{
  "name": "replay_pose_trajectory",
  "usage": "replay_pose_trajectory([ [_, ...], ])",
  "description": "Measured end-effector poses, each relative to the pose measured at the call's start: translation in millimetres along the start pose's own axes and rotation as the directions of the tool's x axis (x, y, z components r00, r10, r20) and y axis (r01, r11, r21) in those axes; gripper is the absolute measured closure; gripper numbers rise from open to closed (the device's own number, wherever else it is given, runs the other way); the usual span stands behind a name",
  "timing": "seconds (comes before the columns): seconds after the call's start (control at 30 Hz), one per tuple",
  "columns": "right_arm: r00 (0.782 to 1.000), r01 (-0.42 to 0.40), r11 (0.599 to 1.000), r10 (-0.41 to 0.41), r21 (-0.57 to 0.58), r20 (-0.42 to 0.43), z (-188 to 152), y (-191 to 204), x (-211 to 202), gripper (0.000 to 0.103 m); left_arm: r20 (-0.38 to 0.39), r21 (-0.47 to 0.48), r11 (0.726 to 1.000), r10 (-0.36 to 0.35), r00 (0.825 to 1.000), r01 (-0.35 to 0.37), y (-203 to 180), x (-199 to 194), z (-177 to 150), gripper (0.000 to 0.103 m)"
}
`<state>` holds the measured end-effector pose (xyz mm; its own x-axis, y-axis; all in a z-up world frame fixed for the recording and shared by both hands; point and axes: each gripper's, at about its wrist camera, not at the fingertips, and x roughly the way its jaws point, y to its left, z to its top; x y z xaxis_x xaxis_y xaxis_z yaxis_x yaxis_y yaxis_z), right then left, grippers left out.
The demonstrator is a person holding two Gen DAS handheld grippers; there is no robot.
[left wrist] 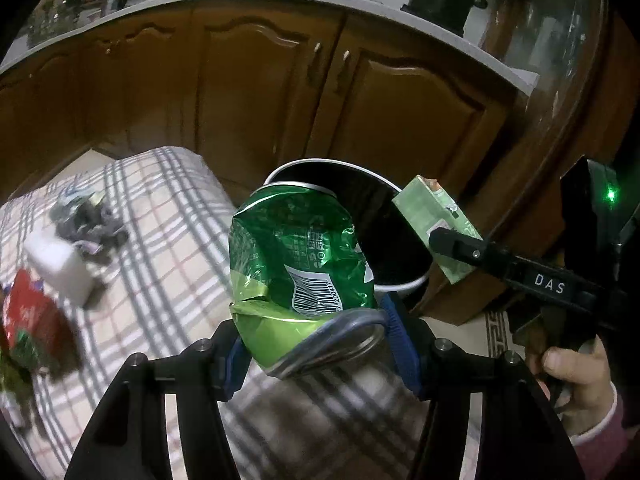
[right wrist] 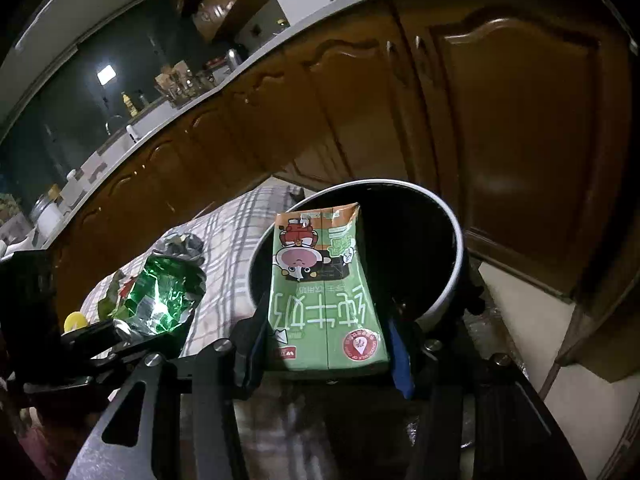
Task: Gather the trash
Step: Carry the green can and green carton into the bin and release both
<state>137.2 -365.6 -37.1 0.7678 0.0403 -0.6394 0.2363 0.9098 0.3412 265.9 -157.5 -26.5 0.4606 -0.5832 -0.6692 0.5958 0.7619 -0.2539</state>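
White "DAS" on black right gripper's (left wrist: 448, 240) finger; barcode on crushed green aluminium can (left wrist: 300, 256); Chinese characters, upside down, on green milk carton (right wrist: 324, 296).

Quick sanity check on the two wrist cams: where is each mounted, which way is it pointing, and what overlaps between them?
Left wrist: rides the left hand-held gripper, looking along its fingers, downward past the crushed green can it grips; the person's hand shows.
Right wrist: rides the right hand-held gripper, facing downward past its green milk carton; no hand visible.
Shared: bin, checked cloth, cabinets, can, carton, each other's gripper.
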Motion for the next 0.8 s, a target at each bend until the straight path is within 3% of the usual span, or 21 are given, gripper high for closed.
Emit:
replay_pose_trajectory([
  [0.37,1.0,0.019,1.0,-0.019,0.022,-0.016,18,-21,17,0.052,-0.044,0.058,0.998,0.017,0.999,-0.014,-19,48,41,0.044],
  [0.8,0.998,0.034,0.999,-0.032,0.032,-0.054,36,-37,42,0.052,-0.102,0.024,1.0,0.004,0.995,-0.002,-16,90,59,0.043],
])
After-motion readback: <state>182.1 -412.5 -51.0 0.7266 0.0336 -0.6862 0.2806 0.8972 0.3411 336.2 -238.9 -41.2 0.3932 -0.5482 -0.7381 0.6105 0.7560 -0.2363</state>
